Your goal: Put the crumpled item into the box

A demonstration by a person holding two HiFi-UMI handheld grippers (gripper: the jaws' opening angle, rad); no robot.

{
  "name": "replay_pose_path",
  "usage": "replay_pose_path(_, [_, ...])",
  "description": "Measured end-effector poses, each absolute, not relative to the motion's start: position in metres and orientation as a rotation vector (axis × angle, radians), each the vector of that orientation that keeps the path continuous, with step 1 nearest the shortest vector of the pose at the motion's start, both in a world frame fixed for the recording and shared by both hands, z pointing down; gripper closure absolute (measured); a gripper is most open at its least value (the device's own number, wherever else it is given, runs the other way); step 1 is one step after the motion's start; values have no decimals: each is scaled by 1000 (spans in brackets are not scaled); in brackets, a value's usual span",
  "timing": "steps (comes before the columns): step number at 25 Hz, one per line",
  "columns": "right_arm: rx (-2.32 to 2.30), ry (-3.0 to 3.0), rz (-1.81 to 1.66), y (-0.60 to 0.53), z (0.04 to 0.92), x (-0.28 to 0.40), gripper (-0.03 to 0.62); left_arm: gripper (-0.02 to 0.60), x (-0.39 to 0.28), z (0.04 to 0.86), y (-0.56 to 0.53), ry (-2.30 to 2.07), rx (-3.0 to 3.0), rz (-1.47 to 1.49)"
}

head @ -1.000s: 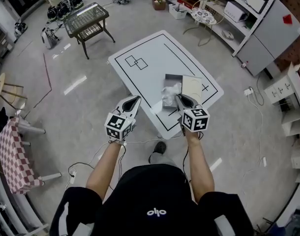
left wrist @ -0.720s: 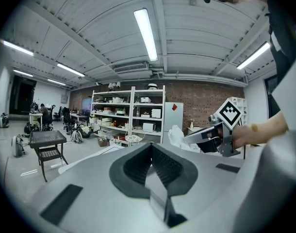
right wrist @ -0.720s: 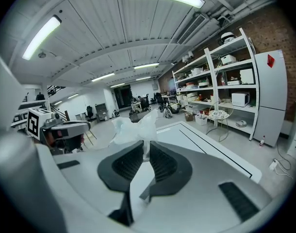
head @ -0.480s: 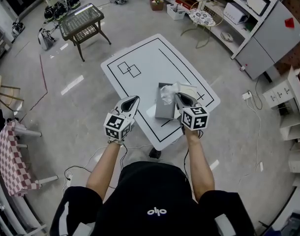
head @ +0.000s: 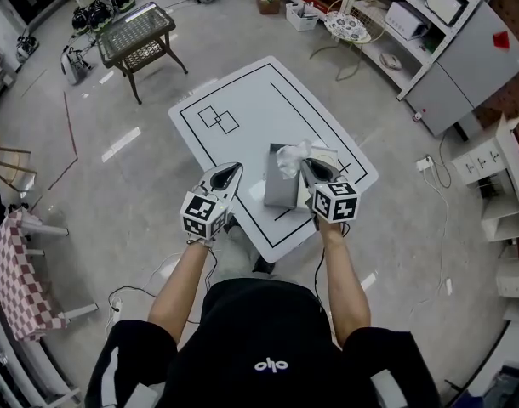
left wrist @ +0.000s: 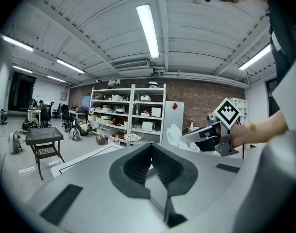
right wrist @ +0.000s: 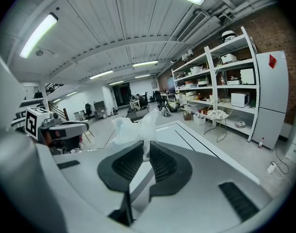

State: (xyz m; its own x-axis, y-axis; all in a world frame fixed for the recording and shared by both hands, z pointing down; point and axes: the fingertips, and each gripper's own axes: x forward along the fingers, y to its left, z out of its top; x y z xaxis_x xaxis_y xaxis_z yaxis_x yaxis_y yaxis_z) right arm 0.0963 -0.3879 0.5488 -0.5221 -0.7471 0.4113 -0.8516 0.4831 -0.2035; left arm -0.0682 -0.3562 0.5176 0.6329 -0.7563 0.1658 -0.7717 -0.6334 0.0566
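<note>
Workshop table (head: 242, 92), mid-task: right gripper (head: 306, 167) clamped on crumpled item (head: 291, 155), a thin white wad held just above the open box (head: 281, 191), apparently lined up for a drop-in; left gripper (head: 230, 173), jaws together w/ nothing btwn, hangs alongside near table edge, prob. spare.

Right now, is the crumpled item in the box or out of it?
Out. The right gripper is shut on the crumpled item and holds it in the air, by the box.
</note>
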Motion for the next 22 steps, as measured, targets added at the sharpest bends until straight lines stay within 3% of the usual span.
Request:
replay_pose_path(13, [1394,-2402,597,-408,570,108,545,575,-57,525,-382,-1209,2756,214])
replay_pose_path(22, [1334,-2264,662,-436,631,107,545,575,-32,542,-394,-1113,2774,271])
